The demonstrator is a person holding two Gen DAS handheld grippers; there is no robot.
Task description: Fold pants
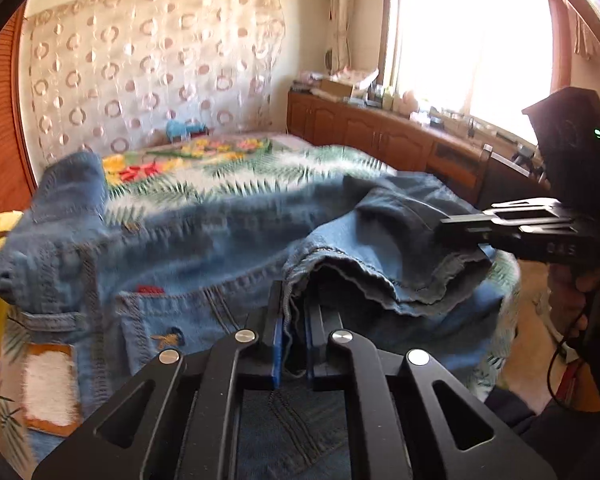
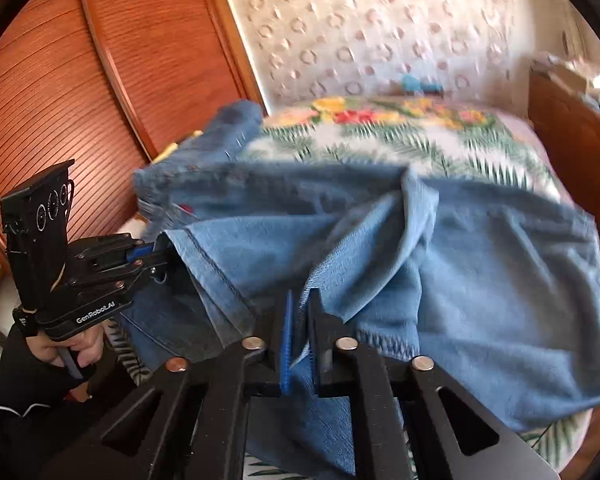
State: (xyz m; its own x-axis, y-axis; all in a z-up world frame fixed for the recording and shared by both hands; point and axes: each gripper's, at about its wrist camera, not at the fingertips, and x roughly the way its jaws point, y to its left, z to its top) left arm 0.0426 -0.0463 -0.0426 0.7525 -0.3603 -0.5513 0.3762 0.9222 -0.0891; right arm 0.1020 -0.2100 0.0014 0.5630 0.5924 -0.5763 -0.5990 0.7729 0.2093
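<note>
Two grippers, left (image 1: pixel 294 320) and right (image 2: pixel 300 316), each clamped on a near hem of the jeans (image 1: pixel 204 220) lying on the bed (image 1: pixel 228 176); fold beginning, next likely carrying hems toward the waistband.

Floral palm-print bedspread (image 1: pixel 236 184) covers the bed; circle-patterned sheer curtain (image 1: pixel 148 60) at twelve o'clock, cluttered wooden cabinets (image 1: pixel 364 128) under the bright window (image 1: pixel 476 40) at two.

Black tongs (image 1: pixel 294 320) with blue pads, silver rivets, "GenRobot.AI" lettering; dark sleeves.
</note>
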